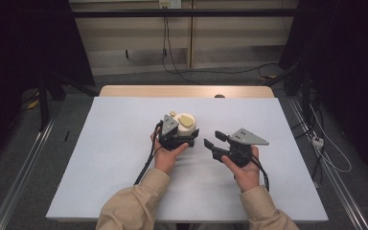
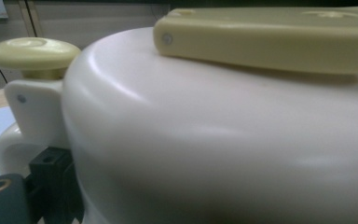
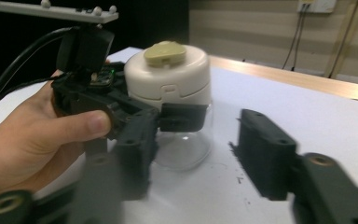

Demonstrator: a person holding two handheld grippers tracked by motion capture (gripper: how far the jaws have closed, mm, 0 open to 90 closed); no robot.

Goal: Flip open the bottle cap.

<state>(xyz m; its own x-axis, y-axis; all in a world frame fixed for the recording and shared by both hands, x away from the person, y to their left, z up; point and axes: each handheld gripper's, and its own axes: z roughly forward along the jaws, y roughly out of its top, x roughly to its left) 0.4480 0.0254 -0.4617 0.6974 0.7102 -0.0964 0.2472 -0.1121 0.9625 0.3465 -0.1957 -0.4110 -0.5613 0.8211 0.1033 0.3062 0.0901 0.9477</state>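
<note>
A small jar (image 1: 186, 123) with a white lid (image 3: 168, 79), a beige top plate (image 2: 270, 42) and a clear lower part (image 3: 186, 144) stands upright near the middle of the white table cover (image 1: 124, 167). My left gripper (image 1: 181, 134) is shut on it just below the lid, and one black finger (image 3: 182, 116) presses its side. A beige knob (image 2: 32, 53) sticks out beside the lid. To the right of the jar, my right gripper (image 1: 214, 142) points at it from a short way off. Its jaws (image 3: 198, 158) stand apart with nothing between them.
A wooden table edge (image 1: 187, 91) shows behind the cover. Cables (image 1: 172, 57) run over the floor beyond it, and dark curtains hang on both sides. Each gripper trails a black cable toward the person's sleeves (image 1: 134, 206).
</note>
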